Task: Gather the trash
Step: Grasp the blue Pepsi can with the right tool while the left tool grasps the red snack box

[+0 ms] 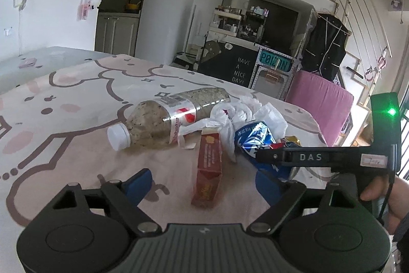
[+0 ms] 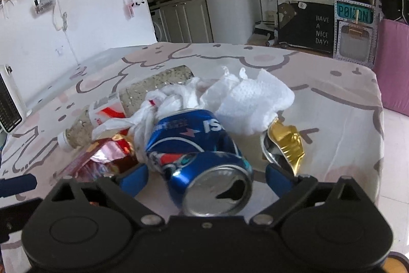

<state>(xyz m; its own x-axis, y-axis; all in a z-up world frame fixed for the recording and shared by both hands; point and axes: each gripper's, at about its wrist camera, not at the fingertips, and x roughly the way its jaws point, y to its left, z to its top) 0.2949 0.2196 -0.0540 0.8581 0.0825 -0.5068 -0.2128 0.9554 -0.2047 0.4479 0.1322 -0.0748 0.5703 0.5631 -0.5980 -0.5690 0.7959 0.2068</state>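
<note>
Showing: a pile of trash on a table covered with a cartoon-print cloth (image 1: 76,83), with two hand-held grippers brought up to it.
Left gripper (image 1: 204,178): jaws spread wide, holding nothing; the red carton (image 1: 208,170) lies between its blue fingers (image 1: 139,183), apparently untouched, so the tool seems lined up for a grasp across the carton's narrow width.
Right gripper (image 2: 205,179): jaws likewise spread, one finger on either side of the crushed blue can (image 2: 202,152); no pad can be seen pressing the can, which rests on the cloth with its opened top facing the camera.
Trash pile: the plastic bottle (image 1: 163,119) lies on its side, white cap toward the left gripper; knotted white plastic bag (image 2: 158,106) and crumpled paper towel (image 2: 253,99) rest against it and behind the can; a gold crushed can (image 2: 283,145) lies just beside the right finger.
Placement: the items touch and overlap, so each tool addresses the nearest free item at the pile's edge.
Stage (judged): early; nothing is lifted, and no bin is visible in either view.
Risk (judged): closing on the dented can may shove the bag and towel.
</note>
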